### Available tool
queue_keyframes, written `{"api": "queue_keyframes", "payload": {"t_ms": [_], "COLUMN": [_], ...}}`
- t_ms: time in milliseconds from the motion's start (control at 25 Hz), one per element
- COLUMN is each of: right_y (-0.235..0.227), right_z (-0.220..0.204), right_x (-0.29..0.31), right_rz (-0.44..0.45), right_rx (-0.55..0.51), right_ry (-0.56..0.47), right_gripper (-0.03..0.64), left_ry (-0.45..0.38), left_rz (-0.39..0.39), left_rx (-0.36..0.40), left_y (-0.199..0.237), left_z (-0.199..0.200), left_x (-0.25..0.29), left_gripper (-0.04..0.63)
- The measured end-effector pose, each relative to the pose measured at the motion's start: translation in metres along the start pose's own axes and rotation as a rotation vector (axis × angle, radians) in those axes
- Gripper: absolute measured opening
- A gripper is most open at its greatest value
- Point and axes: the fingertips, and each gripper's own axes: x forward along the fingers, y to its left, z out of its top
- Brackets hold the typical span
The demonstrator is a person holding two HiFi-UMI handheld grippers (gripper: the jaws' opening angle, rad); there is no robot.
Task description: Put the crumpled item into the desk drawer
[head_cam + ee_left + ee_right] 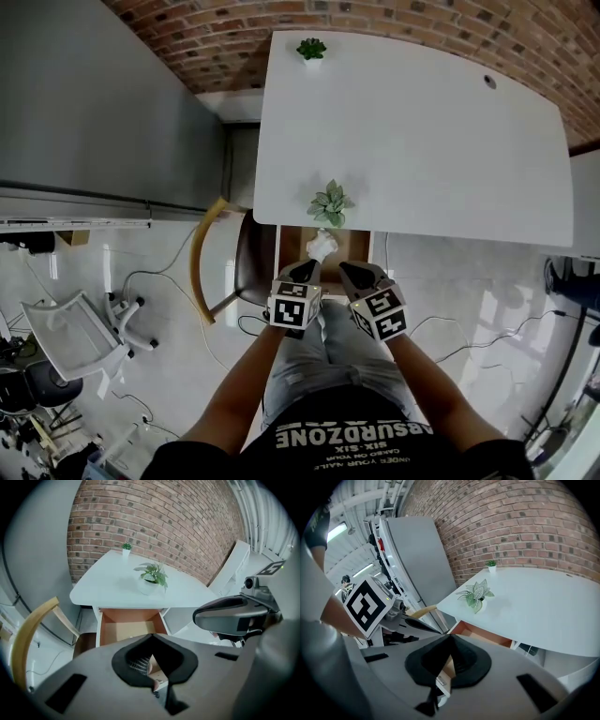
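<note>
The crumpled item (322,247), a white wad that looks like paper or tissue, appears to lie in the open drawer (286,246), below the near edge of the white surface (422,141) and just near of the potted plant (330,202). The left tongs (302,270) hover at the drawer's near end, clenched tip to tip on nothing. The right tongs (359,274) sit beside them to the right, and their own view shows them pinched together and empty too. The wad looks feather-light, soft and springy. It should squash under a pinch without harm, though a loose fold could tear or slip free. If it needs shifting, the best hold is across its thick middle, not on a stray corner. What seems left is closing the drawer.
</note>
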Motion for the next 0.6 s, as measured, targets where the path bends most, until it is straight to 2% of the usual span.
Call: {"api": "queue_keyframes", "payload": {"t_ms": [280,600], "right_y": [0.014,0.026], "right_z": [0.008,0.004], "right_x": [-0.01,-0.017], "right_rz": [0.006,0.013], "right_rx": [-0.023,-0.036], "right_ry": [-0.013,-0.018], "right_gripper": [-0.002,-0.002], "left_ry": [-0.046,-0.03], "left_rz": [0.022,0.073], "left_rx": [0.019,0.027], "left_y": [-0.003,-0.002], "left_z": [0.01,0.006], "left_x": [-0.025,-0.035], "left_gripper": [0.006,0.006]}}
